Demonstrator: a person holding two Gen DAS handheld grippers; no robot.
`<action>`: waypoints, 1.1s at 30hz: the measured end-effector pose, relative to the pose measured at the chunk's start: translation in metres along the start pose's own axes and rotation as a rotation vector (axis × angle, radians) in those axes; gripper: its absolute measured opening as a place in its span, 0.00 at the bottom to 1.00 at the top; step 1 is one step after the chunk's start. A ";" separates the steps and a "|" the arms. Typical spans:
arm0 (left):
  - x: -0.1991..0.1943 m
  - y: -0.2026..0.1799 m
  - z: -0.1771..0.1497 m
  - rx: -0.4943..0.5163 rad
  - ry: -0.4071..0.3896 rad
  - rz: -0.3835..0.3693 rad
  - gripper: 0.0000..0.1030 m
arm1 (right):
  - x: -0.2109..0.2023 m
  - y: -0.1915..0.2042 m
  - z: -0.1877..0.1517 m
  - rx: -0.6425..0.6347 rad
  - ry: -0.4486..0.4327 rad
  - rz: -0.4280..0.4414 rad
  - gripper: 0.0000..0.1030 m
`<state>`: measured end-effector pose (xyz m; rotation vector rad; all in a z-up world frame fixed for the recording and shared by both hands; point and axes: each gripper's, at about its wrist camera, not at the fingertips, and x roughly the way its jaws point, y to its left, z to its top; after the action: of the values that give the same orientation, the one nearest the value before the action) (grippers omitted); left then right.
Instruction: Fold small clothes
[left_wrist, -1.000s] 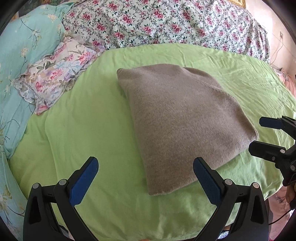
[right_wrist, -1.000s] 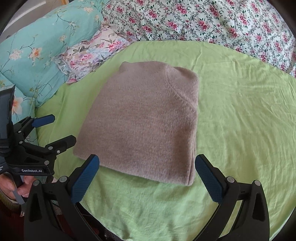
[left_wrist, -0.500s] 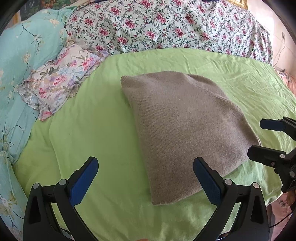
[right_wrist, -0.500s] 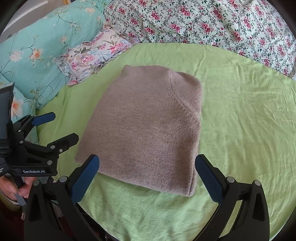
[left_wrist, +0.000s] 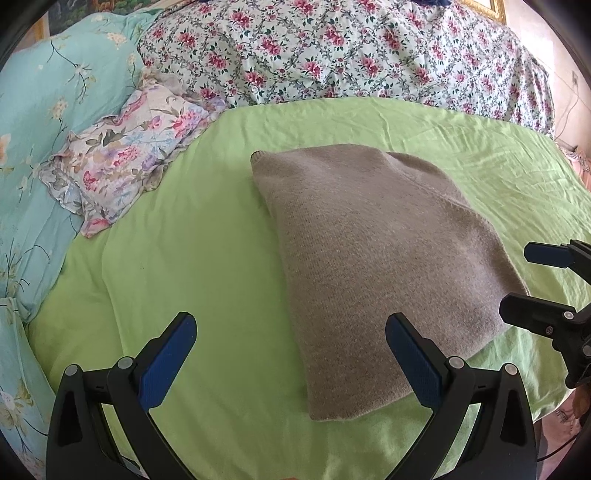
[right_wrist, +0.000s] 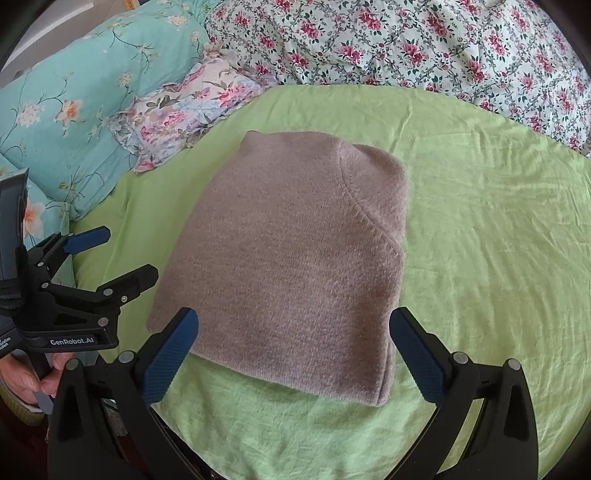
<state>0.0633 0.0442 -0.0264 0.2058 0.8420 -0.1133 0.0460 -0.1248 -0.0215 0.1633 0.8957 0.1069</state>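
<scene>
Sweater folded on bed, both grippers released

Sweater (right_wrist: 291, 266): taupe knit, folded into a compact rectangle, lying flat on green sheet (right_wrist: 480, 240) approx. mid-bed. Raglan seam visible on top layer in right wrist view, running diagonally toward the far right corner. Near edge shows stacked folded layers.

Left gripper (left_wrist: 291, 354): jaws spread wide, nothing between the pads. Left blue pad is over bare sheet; right pad overlaps the sweater's near left corner in frame; contact w/ fabric cannot be determined. In right wrist view the same unit sits left of the sweater, near its corner, w/ a hand (right_wrist: 26, 373) on the handle. Legible marking on body: "GenRobot.AI" (right_wrist: 72, 341). Smaller text beside it is too small to read.

Right gripper (right_wrist: 293, 350): jaws spread wide, holding nothing; pads flank the sweater's near edge. In left wrist view it appears at frame right, just beside the sweater's right corner.

Surroundings: floral pillow (left_wrist: 122, 162) far left of the sheet; turquoise flowered bedding (left_wrist: 48, 110) beyond it; rose-print quilt (left_wrist: 332, 51) across the far side.
</scene>
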 end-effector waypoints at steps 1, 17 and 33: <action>0.000 0.000 0.000 0.000 0.000 0.001 0.99 | -0.001 0.001 -0.001 0.002 -0.001 0.000 1.00; 0.005 -0.001 0.007 0.000 -0.007 -0.001 0.99 | 0.006 0.001 0.007 0.006 -0.001 0.006 1.00; 0.012 -0.004 0.013 -0.012 -0.003 -0.013 0.99 | 0.014 -0.010 0.014 0.011 0.000 0.013 1.00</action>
<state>0.0805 0.0371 -0.0275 0.1885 0.8406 -0.1211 0.0662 -0.1333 -0.0256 0.1793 0.8955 0.1146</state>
